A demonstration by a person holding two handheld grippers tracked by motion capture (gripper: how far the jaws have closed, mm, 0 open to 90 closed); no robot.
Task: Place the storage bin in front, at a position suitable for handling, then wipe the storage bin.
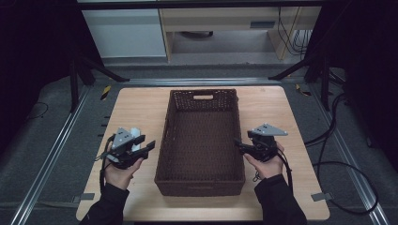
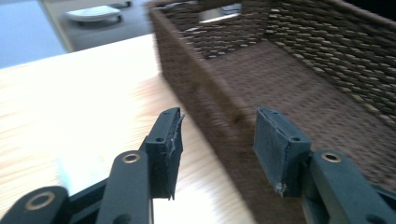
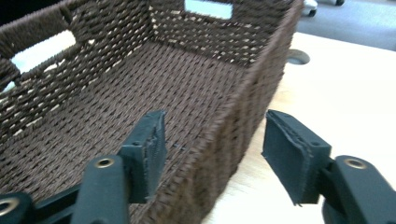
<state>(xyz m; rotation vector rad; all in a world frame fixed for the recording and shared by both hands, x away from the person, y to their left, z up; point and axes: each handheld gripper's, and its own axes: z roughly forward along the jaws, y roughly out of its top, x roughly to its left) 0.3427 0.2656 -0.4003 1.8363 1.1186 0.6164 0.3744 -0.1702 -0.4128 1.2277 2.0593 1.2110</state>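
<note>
Both pairs of jaws stand wide apart and hold nothing. In the left gripper view, the left gripper (image 2: 217, 140) has one pad (image 2: 170, 140) over the bare table (image 2: 70, 102) and the other pad (image 2: 275, 144) over the inside of the basket (image 2: 299, 88), so its jaws straddle the basket's near long wall; whether either pad touches the weave cannot be told. In the right gripper view, the right gripper (image 3: 212, 149) does the same on the opposite wall: one pad (image 3: 152, 144) hangs over the woven floor, the other (image 3: 292, 149) over the tabletop, with the rim running up between them.

From the high view, the left gripper (image 1: 149, 146) sits just beside the basket's left wall and the right gripper (image 1: 237, 145) at its right wall, each held in a hand (image 1: 119, 171) reaching in from the bottom edge.

The basket (image 1: 202, 140) is a dark brown wicker rectangle in the middle of the table, its long axis running away from the person, open side up. A handle slot is cut in the far short wall, and the inside looks empty.

Bare wood lies free on both sides of the basket and in a strip past its far end. The near short wall sits close to the table's near edge.
</note>
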